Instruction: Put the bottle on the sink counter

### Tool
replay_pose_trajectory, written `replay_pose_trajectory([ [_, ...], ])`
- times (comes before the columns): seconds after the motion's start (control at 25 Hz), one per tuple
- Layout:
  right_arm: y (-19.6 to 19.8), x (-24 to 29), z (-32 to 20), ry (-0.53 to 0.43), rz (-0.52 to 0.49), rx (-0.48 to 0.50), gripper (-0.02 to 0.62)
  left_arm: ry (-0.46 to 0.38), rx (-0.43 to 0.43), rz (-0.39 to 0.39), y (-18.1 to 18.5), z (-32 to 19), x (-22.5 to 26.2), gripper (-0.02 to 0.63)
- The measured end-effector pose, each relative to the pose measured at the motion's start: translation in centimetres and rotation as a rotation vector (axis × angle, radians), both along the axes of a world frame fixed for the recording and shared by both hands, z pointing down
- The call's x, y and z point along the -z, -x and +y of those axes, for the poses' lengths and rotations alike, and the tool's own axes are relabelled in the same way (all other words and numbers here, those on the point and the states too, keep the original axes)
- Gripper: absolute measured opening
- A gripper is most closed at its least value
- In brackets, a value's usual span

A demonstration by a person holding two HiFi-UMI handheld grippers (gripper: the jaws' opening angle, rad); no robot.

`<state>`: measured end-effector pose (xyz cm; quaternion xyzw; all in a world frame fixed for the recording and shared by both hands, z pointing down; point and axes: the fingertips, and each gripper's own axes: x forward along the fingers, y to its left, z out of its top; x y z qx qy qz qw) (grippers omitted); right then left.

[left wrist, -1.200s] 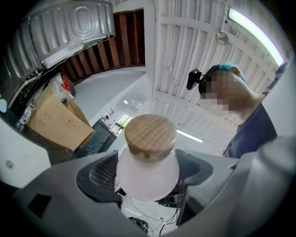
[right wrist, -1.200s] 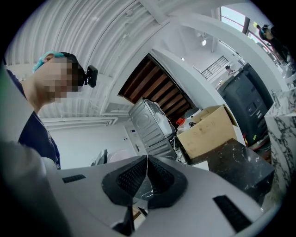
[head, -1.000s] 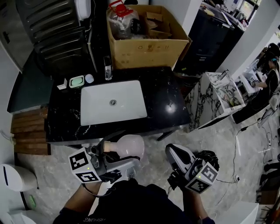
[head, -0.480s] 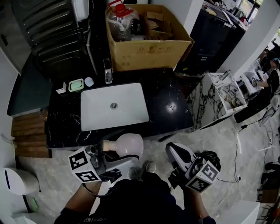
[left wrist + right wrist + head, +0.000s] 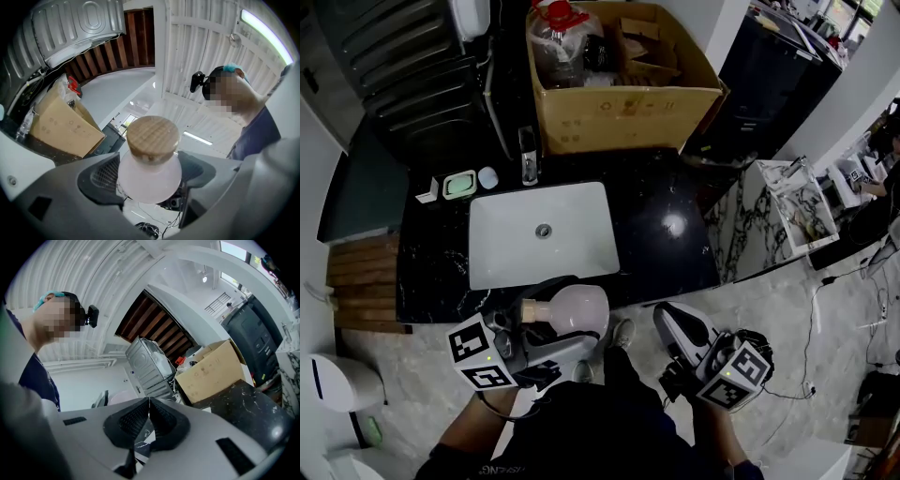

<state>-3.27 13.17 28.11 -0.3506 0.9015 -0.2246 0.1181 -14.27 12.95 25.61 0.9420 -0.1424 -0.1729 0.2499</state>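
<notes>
The wood-capped bottle (image 5: 574,310) is clamped between the fingers of the left gripper (image 5: 534,323), not yet set on the tabletop (image 5: 661,253); the right gripper (image 5: 675,323) is closed on nothing.

Head view shifts: tabletop (image 5: 670,253) and sink (image 5: 581,239) now sit lower in frame, nearer both tongs. Bottle (image 5: 574,309) in the left tongs (image 5: 546,323) now overlaps the tabletop's front edge; a second ago it hung over the floor (image 5: 787,319), clear of that edge. A shoe (image 5: 623,331) comes into view just right of the bottle. Box (image 5: 619,117) behind the sink drops down-frame too.
</notes>
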Motion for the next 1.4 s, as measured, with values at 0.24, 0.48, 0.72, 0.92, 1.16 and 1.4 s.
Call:
replay_pose_trajectory([
  [0.24, -2.3, -0.3, -3.8, 0.006, -0.015, 0.010, 0.026, 0.007, 0.006, -0.013, -2.3, -3.5, -0.3, 0.388],
  [0.48, -4.6, -0.5, -7.8, 0.071, -0.041, 0.013, 0.026, 0.030, 0.012, -0.017, -5.0, -7.3, -0.9, 0.388],
  [0.72, -7.3, -1.3, -11.5, 0.064, -0.013, 0.042, 0.026, 0.054, 0.030, -0.018, -7.4, -11.0, -1.3, 0.388],
  [0.92, -8.8, -1.6, -14.3, 0.037, -0.027, 0.075, 0.026, 0.068, 0.054, -0.024, -9.1, -13.8, -1.9, 0.388],
  [1.16, -10.9, -1.7, -17.5, 0.038, -0.034, 0.103, 0.027, 0.079, 0.084, -0.038, -11.2, -16.6, -2.2, 0.388],
  [1.4, -12.7, -1.9, -19.7, 0.033, -0.042, 0.123, 0.026, 0.084, 0.105, -0.052, -12.9, -18.7, -2.6, 0.388],
])
